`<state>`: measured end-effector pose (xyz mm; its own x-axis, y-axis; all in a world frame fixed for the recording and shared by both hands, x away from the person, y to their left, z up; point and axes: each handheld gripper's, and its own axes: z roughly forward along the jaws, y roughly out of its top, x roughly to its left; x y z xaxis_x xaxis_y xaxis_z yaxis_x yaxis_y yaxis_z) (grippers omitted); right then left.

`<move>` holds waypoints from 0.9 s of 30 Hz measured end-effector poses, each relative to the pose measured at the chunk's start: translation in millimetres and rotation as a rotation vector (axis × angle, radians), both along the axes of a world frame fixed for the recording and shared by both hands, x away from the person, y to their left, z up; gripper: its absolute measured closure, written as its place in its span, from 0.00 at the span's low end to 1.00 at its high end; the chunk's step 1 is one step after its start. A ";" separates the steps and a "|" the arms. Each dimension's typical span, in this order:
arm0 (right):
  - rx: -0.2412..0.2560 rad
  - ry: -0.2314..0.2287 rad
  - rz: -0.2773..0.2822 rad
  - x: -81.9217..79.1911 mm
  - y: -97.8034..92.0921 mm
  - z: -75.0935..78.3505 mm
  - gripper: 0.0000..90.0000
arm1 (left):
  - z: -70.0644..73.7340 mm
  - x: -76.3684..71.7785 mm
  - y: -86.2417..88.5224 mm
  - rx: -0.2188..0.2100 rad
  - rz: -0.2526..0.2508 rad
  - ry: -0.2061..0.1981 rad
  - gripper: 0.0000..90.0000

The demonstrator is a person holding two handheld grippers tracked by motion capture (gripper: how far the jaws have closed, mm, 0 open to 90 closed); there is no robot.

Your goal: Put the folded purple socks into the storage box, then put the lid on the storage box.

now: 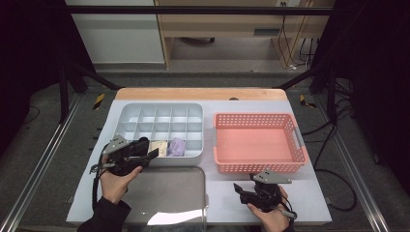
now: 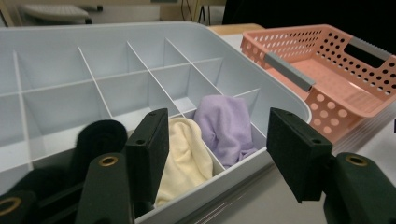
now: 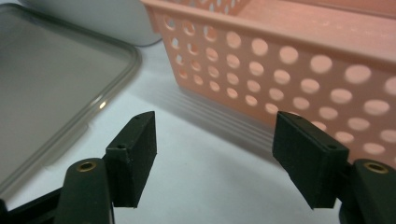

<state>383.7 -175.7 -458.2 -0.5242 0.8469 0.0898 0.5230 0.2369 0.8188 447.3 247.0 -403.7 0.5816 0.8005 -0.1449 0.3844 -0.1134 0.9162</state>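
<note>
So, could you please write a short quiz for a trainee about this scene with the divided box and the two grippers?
1. True or false: the pink basket holds folded cloths.
2. Which gripper is at the divided box? A. left gripper B. right gripper C. both
3. Fill in: beside the cream cloth lies a ___ cloth.

Key
1. False; the basket looks empty.
2. A; its open jaws are at the box's near row, and the right gripper, also open, rests on the table by the basket.
3. Purple.

table [image 1: 309, 198] bears organizer [image 1: 159, 129], basket [image 1: 258, 142], lid [image 1: 169, 193].
</note>
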 end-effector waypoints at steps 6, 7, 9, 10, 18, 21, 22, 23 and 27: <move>0.001 -0.013 0.006 0.9 6.0 5.2 0.33 | 2.9 -15.4 16.4 -0.001 0.008 -0.070 0.48; 0.002 -0.014 0.008 1.1 6.5 5.5 0.32 | 2.4 -17.7 19.2 0.006 0.006 -0.077 0.47; 0.002 -0.016 0.011 1.3 8.3 6.8 0.32 | 0.6 -22.1 25.7 0.014 0.003 -0.091 0.46; 0.005 -0.017 0.013 1.2 9.4 7.6 0.32 | 0.0 -24.1 27.6 0.012 0.003 -0.082 0.46; 0.013 -0.023 0.041 1.7 20.6 12.3 0.32 | -8.6 -38.3 43.4 0.005 0.063 0.002 0.47; 0.016 -0.019 0.056 2.2 27.3 13.4 0.31 | -14.0 -42.4 46.4 0.008 0.057 0.023 0.42; 0.016 -0.020 0.062 2.3 29.5 13.5 0.31 | -16.0 -43.8 47.4 0.008 0.060 0.030 0.40; 0.015 -0.020 0.069 2.4 31.5 13.7 0.31 | -18.2 -45.5 48.7 0.012 0.068 0.035 0.36; 0.019 -0.018 0.086 2.5 39.3 14.8 0.31 | -23.7 -51.0 54.1 0.029 0.078 0.021 0.34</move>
<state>386.2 -136.4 -443.4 -0.5967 0.7968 0.0956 0.4865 0.2644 0.8327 396.3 301.1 -427.4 0.5141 0.8474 -0.1326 0.4120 -0.1083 0.9047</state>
